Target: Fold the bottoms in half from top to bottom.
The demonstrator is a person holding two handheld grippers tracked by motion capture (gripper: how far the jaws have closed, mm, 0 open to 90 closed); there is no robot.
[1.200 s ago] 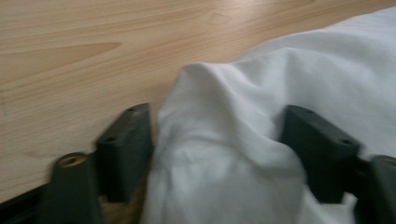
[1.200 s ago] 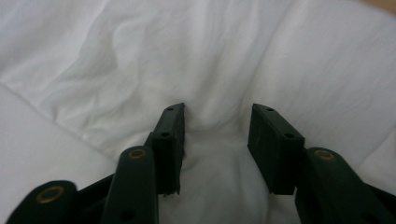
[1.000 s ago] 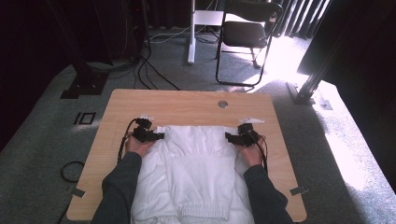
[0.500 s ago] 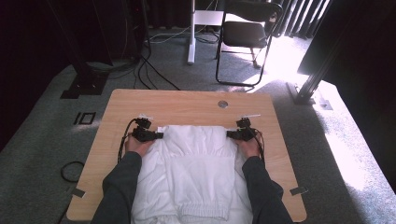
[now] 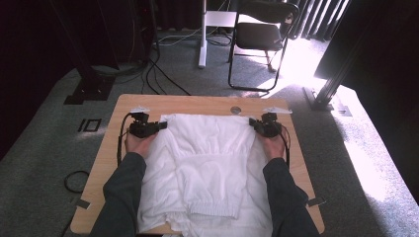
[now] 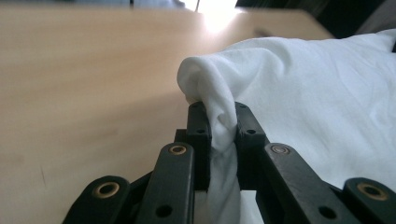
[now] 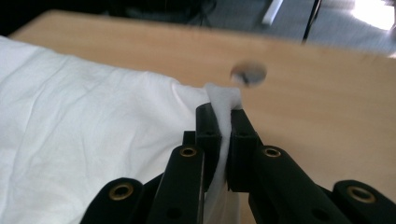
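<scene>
At the far edge of the white garment (image 5: 207,168), spread along the table (image 5: 197,102), the left gripper (image 5: 159,126) and right gripper (image 5: 253,123) had just closed, each pinching a corner, the cloth's length trailing toward the person.

A garment (image 5: 207,163) lies spread on the table (image 5: 111,153), reaching from its near edge most of the way to the far edge. The left gripper (image 5: 160,126) sits at the garment's far left corner, the right gripper (image 5: 253,123) at its far right corner. Beyond the table, a chair (image 5: 262,34) stands on the floor.
</scene>
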